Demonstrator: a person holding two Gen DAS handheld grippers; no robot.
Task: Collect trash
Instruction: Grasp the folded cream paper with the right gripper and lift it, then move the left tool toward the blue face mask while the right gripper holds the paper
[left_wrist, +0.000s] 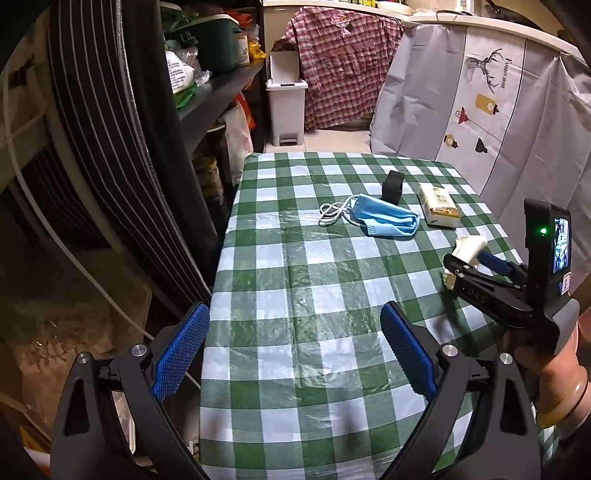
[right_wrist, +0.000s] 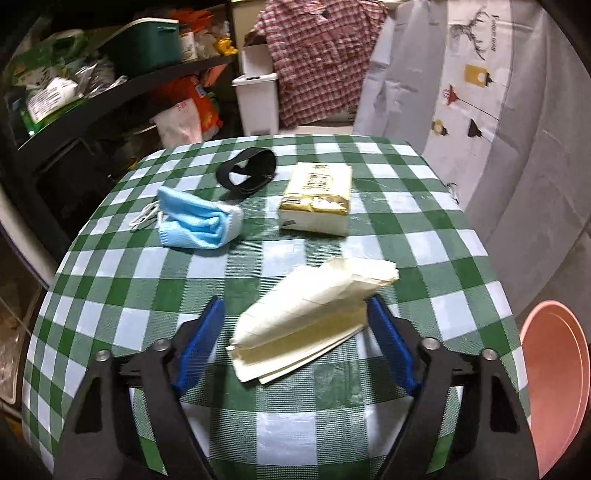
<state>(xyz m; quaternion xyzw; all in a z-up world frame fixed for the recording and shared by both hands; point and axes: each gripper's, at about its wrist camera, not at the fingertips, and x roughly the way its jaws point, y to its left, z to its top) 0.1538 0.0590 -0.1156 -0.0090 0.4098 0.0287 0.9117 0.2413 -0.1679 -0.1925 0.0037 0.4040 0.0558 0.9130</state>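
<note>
We hold our right gripper (right_wrist: 295, 343) low over the table (right_wrist: 110, 321), and a folded wad of cream paper (right_wrist: 306, 310) lies between its two blue pads. The pad on the right touches the paper's edge. The pad on the left stands a little apart from it, so the jaws are around the paper but do not squeeze it yet. From our other camera the paper looks as if it sits at the tips of that gripper, just above the checked cloth — we cannot tell if it is lifted or lying down.

Our left gripper (left_wrist: 295, 350) is wide open and holds nothing. It hangs over the near edge of the table.

Further on lies a crumpled blue face mask (right_wrist: 199, 225) with its white ear loops. Beside it sits a pack of tissues (right_wrist: 317, 199), and behind the mask there is a black strap (right_wrist: 251, 170) curled in a ring. All three are untouched.

Far back, on the floor past the table, stands a white bin (left_wrist: 286, 107) with its lid up. A pink tub (right_wrist: 554, 387) shows at the right side, near the table.

So we think the job has only just begun — the paper is the first piece, and it is not in the bin yet. The mask is probably next. We are not sure that the tissues and the strap are trash at all.
</note>
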